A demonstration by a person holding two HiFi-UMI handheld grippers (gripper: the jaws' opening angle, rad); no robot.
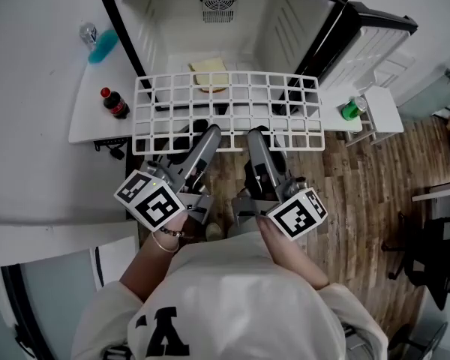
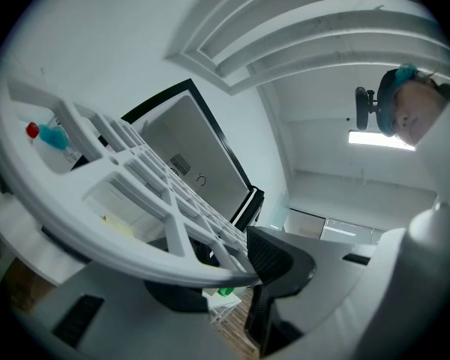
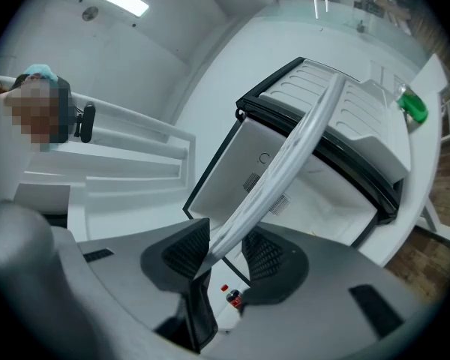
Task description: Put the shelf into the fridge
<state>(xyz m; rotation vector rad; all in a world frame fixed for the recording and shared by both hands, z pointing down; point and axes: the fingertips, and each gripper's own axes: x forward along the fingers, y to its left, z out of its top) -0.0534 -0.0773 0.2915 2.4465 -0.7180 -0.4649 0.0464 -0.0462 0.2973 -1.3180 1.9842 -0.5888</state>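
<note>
The fridge (image 1: 165,21) stood open at twelve o'clock. The shelf (image 1: 226,112) hung level just before its mouth — my left tongs (image 1: 208,135) clamped its near rim at seven o'clock, my right tongs (image 1: 256,135) at five.

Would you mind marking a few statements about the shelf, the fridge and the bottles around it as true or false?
1. The fridge has its door open. True.
2. Only the left gripper holds the shelf. False: the right gripper is also clamped on the shelf's near edge.
3. The shelf already sits inside the fridge. False: it is held in front of the opening.
4. A dark bottle with a red cap stands left of the fridge. True.
5. The green bottle is inside the fridge. False: it is outside, to the fridge's right.
</note>
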